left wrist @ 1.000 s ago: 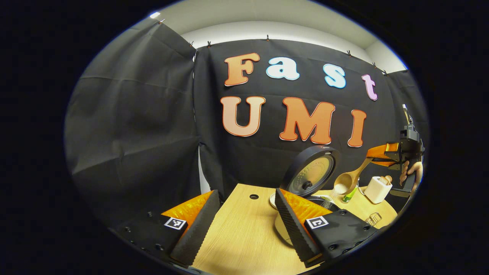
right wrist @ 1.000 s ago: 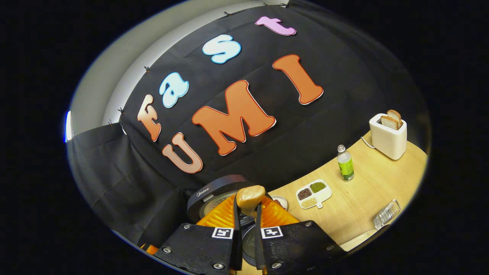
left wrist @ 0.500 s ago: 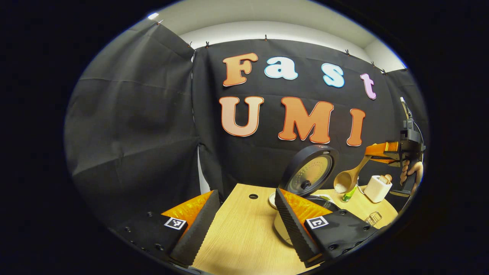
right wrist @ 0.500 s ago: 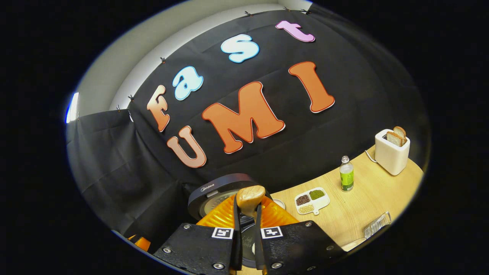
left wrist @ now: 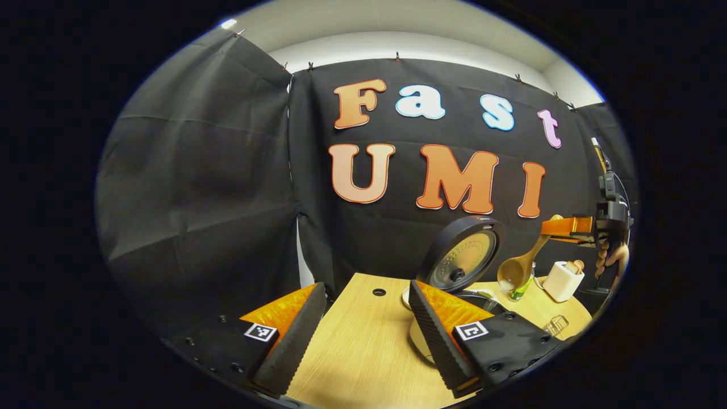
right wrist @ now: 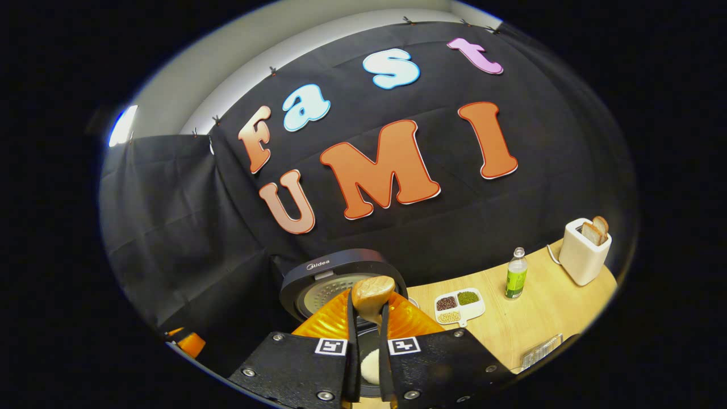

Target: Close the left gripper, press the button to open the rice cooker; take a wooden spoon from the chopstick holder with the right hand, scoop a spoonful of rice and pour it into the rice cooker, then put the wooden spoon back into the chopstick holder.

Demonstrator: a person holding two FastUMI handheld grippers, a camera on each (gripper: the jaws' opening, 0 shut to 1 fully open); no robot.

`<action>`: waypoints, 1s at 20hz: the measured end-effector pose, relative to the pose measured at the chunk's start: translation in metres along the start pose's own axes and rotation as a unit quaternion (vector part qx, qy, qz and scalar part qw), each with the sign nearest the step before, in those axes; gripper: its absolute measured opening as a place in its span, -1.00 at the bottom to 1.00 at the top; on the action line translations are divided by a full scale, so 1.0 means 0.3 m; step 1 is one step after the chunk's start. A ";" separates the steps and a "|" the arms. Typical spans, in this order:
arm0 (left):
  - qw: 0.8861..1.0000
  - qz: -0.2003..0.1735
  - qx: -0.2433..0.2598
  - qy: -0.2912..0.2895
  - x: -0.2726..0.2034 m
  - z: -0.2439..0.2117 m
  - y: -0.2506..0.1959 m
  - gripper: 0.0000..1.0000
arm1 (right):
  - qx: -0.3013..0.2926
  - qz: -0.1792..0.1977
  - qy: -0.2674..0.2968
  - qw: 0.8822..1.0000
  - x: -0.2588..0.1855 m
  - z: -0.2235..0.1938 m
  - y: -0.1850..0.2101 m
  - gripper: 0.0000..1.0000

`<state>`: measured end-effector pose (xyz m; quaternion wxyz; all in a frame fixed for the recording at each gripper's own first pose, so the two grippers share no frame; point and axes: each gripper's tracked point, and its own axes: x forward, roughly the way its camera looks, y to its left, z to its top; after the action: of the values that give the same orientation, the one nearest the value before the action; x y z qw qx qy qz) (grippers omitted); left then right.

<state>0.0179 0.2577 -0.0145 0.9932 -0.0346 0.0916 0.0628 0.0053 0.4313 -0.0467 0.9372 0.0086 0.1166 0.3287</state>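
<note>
Left gripper view: left hand-held gripper [left wrist: 366, 332] spread wide over the wooden surface [left wrist: 363, 352], gripping nothing; rice cooker [left wrist: 463, 264] just past its right finger, lid up; wooden spoon [left wrist: 519, 267] tilted bowl-down above the pot, pinched by the right hand-held gripper [left wrist: 559, 227]. Right gripper view: right hand-held gripper [right wrist: 366, 346] clamped tight on the wooden spoon [right wrist: 372, 292]; open rice cooker [right wrist: 335, 278] directly below.

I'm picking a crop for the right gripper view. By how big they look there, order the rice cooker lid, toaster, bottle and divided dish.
1. Rice cooker lid, though it sits nearest the camera.
2. Toaster.
3. Divided dish and bottle: too alike to rank, one wide and flat, the other tall and thin.
</note>
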 end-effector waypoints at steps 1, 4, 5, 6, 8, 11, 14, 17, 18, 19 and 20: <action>1.000 0.001 0.000 0.000 -0.002 -0.001 0.004 0.90 | -0.011 0.002 0.005 1.000 0.005 -0.013 0.003 -0.76; 1.000 0.004 0.000 0.001 -0.003 -0.004 0.016 0.90 | -0.040 0.012 0.014 0.999 0.009 -0.053 0.028 -0.75; 1.000 0.006 0.001 0.001 -0.005 -0.003 0.021 0.90 | -0.055 0.012 0.020 0.998 0.010 -0.069 0.026 -0.75; 1.000 0.007 0.002 0.001 -0.006 -0.003 0.025 0.90 | -0.072 0.012 0.024 0.997 0.008 -0.085 0.029 -0.76; 1.000 0.009 0.003 0.001 -0.012 0.002 0.035 0.90 | -0.113 0.015 0.028 0.993 0.005 -0.109 0.042 -0.75; 1.000 0.013 0.006 0.004 -0.011 -0.004 0.048 0.90 | -0.166 0.020 0.033 0.985 0.001 -0.151 0.064 -0.76; 1.000 0.015 0.006 0.004 -0.022 0.000 0.053 0.92 | -0.173 0.029 0.037 0.984 -0.003 -0.179 0.086 -0.76; 1.000 0.015 0.003 0.000 -0.033 0.005 0.060 0.90 | -0.140 0.032 0.038 0.989 -0.013 -0.177 0.083 -0.75; 1.000 0.014 0.000 0.000 -0.035 0.008 0.058 0.90 | -0.119 0.036 0.039 0.991 -0.023 -0.170 0.081 -0.75; 1.000 0.013 -0.002 -0.001 -0.043 0.009 0.056 0.96 | -0.096 0.038 0.038 0.994 -0.033 -0.161 0.077 -0.75; 1.000 0.012 -0.004 0.000 -0.050 0.012 0.053 0.96 | -0.074 0.041 0.034 0.996 -0.046 -0.148 0.070 -0.76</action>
<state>0.0018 0.2719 -0.0090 0.9923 -0.0376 0.0915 0.0751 -0.0280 0.4367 -0.0851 0.9165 -0.0671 0.1234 0.3745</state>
